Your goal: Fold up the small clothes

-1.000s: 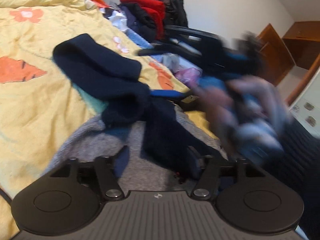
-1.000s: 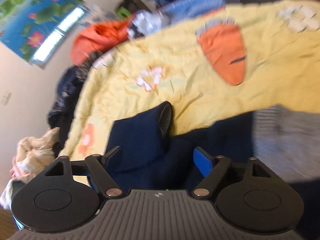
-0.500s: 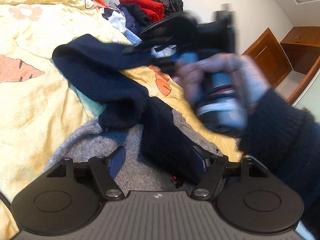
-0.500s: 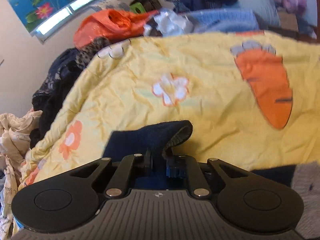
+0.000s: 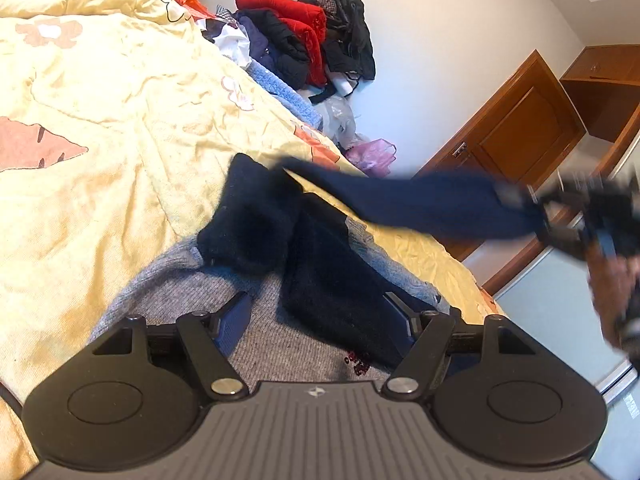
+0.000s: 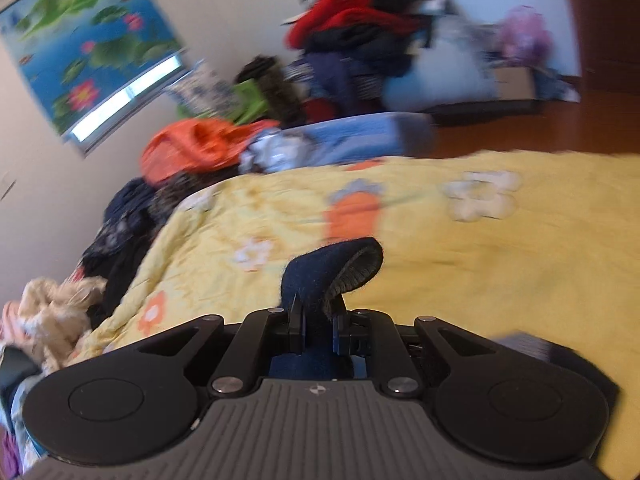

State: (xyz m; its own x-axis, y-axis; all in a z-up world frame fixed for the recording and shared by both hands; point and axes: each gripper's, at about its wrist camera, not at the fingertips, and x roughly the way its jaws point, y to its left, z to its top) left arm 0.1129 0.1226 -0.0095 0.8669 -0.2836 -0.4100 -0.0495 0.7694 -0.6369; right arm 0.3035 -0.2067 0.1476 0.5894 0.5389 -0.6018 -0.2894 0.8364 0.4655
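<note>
Evidently to stretch it for folding, the right gripper (image 6: 317,330) was clamped on the navy garment (image 5: 420,204), pulling its end off the yellow quilt (image 5: 120,128); the left gripper (image 5: 320,314) hovered open over the rest.

The dark navy knit garment (image 5: 280,220) lies bunched on the bed, one sleeve (image 5: 432,200) stretched aloft rightward.

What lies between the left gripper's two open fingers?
In the left wrist view, the left gripper stands open over the grey knit garment, with the lower end of the dark navy garment lying across it.
</note>
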